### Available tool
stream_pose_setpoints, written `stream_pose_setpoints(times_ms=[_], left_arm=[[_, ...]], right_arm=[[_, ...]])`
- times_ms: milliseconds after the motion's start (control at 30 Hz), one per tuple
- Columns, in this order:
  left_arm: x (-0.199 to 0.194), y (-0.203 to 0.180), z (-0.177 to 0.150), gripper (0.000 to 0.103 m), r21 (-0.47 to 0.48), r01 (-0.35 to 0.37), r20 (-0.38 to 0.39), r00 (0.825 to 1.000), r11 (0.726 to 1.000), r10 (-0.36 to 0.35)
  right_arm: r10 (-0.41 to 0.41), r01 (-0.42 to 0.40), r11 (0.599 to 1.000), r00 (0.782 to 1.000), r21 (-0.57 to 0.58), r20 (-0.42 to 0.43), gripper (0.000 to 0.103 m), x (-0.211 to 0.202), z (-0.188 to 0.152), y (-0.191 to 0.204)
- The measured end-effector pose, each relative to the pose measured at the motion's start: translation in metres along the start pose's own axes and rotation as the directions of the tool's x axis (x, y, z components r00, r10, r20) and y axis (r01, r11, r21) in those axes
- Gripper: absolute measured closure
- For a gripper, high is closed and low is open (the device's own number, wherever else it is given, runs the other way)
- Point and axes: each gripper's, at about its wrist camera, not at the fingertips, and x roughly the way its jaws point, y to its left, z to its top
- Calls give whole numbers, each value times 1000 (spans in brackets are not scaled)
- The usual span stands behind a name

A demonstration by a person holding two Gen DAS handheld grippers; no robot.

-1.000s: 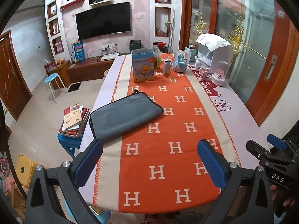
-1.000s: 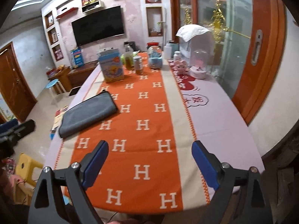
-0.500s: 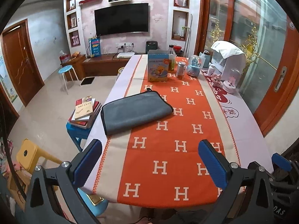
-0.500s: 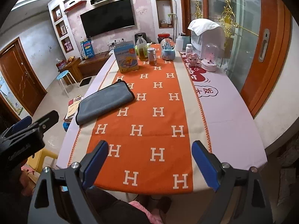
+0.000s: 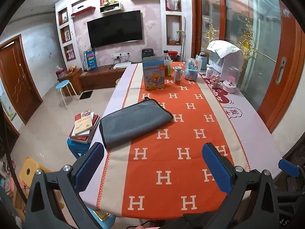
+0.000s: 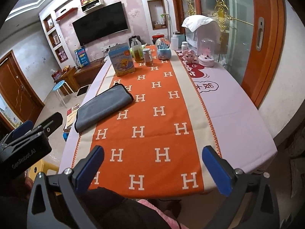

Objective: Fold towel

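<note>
Both grippers, left (image 5: 152, 164) and right (image 6: 152, 164), hang with fingers spread wide and nothing between them, above the near edge of the table (image 5: 253, 126). A folded grey towel (image 5: 133, 121) lies flat by the table's left edge, partly on the orange runner (image 5: 171, 152), well apart from both.

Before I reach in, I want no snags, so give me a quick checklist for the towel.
1. Left gripper open, holding nothing: ok.
2. Right gripper open, holding nothing: ok.
3. Towel in view, flat on the table: ok.
4. Towel already folded over: ok; layer count: cannot tell.
5. Towel apart from the blue box: ok.
6. Towel's left edge lies at the table's side, above the books: not ok.
</note>
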Motion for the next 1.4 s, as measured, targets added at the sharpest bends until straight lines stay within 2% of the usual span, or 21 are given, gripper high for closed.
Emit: stream_pose_setpoints(times_ms=[600, 733, 1400], left_arm=[[12, 2, 10, 1, -5, -1, -10, 1000, 1000, 1], [19, 2, 10, 1, -7, 2, -23, 1000, 1000, -2], [24, 2, 2, 1, -8, -10, -51, 999, 1000, 10]], right_arm=[[3, -4, 999, 1000, -48, -24, 0, 15, 10, 15], [-7, 7, 996, 1000, -86, -3, 0, 13, 10, 21], [12, -15, 996, 999, -90, -35, 0, 21, 9, 21]])
